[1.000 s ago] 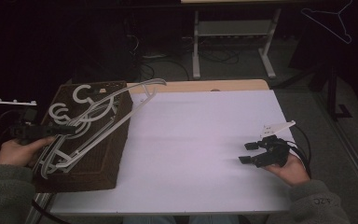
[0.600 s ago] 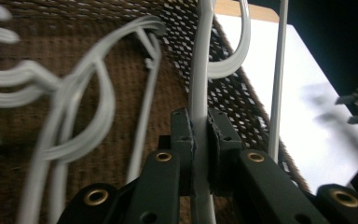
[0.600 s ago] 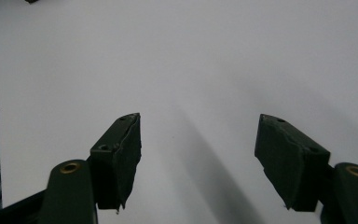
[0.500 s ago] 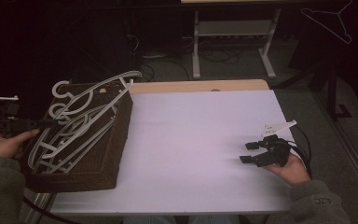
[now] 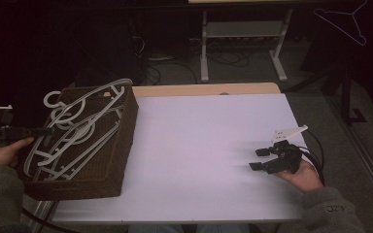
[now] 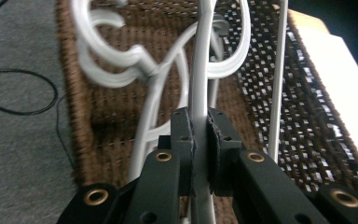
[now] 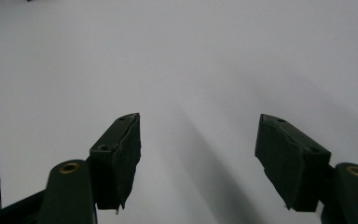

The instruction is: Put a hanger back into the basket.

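A brown woven basket [image 5: 108,167] stands on the left end of the white table [image 5: 209,145]. Several white plastic hangers [image 5: 80,127] lie piled in it, their hooks toward the far left corner. My left gripper [image 5: 44,130] reaches in from beyond the basket's left side. In the left gripper view it [image 6: 200,125] is shut on the straight bar of one white hanger [image 6: 200,65], over the basket's weave [image 6: 307,135]. My right gripper [image 5: 259,159] rests low over the table's right side. It [image 7: 198,156] stands open, with bare tabletop between its fingers.
A wooden strip [image 5: 209,90] edges the table's far side. Behind it, a metal stand [image 5: 240,48] and cables [image 5: 160,58] sit on the floor. A wire hanger [image 5: 342,22] hangs at the top right. Grey floor [image 6: 23,140] lies left of the basket.
My left gripper has drawn leftward, past the basket's left side, still shut on the hanger. The hanger pile has shifted and settled. The right gripper has stayed put.
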Motion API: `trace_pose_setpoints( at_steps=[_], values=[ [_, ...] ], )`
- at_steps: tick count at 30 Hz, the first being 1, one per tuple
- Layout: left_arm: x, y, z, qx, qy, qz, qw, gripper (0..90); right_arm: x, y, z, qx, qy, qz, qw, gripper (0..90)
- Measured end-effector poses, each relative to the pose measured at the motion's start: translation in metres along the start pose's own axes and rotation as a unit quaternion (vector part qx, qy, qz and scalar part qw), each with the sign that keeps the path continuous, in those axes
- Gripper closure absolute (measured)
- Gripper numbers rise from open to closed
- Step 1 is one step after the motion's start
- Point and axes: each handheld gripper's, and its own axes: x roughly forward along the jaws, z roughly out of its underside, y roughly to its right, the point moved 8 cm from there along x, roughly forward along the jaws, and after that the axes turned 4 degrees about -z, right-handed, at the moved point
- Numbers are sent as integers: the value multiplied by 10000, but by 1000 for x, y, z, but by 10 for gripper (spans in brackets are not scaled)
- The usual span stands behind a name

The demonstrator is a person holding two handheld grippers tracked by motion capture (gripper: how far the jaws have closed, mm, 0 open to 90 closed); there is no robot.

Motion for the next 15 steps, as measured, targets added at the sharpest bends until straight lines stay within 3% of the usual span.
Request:
trace_pose_setpoints(
  at_steps=[8, 15],
  values=[
    [-3, -14, 6, -122, 50, -87, 9999, 824, 0, 1, 0, 15, 3, -3, 10000, 302],
    [-4, -16, 11, 157, -200, -325, 9991, 821, 2, 0, 0, 8, -7, -12, 10000, 301]
  ],
)
